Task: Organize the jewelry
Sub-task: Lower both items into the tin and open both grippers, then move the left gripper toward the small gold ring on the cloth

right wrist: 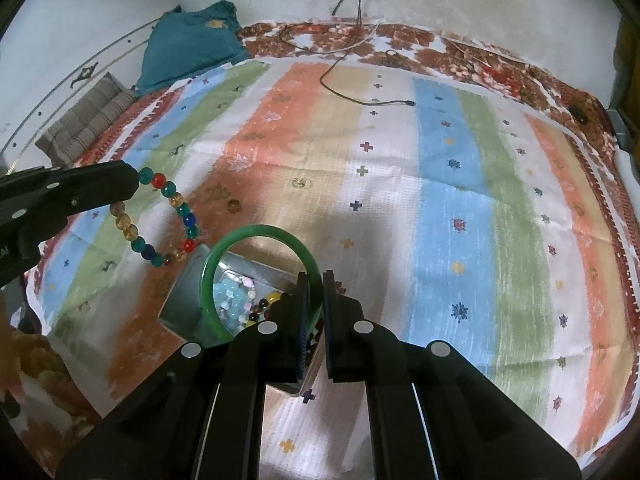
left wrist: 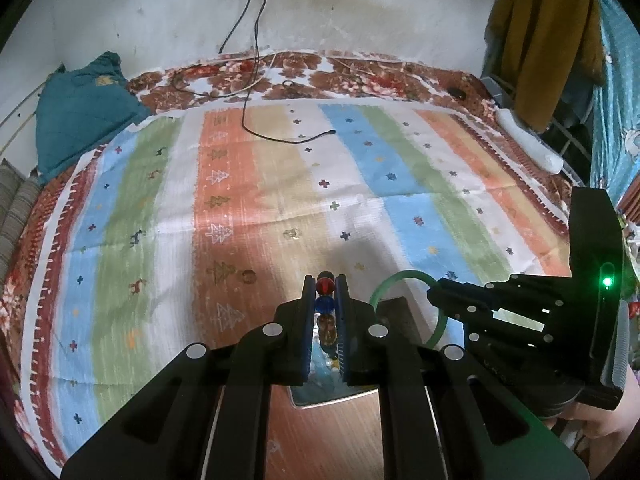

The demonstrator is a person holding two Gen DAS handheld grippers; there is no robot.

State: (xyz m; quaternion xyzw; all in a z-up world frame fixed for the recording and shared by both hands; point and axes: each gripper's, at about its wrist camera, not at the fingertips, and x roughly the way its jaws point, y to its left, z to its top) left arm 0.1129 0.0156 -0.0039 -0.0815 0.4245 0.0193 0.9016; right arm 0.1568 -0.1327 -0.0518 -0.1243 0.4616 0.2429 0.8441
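In the left wrist view, the left tool hides most of the beaded bracelet; only a few beads show between its fingers. The right tool covers part of the green bangle. The metal tray is half hidden behind tool and bangle, its beads too blurred to count.

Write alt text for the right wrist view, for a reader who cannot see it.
The right gripper pinches a green bangle above an open metal box holding pale blue and dark beads. At left, the left gripper holds up a multicoloured bead bracelet. Everything sits over a striped pastel cloth on a bed.
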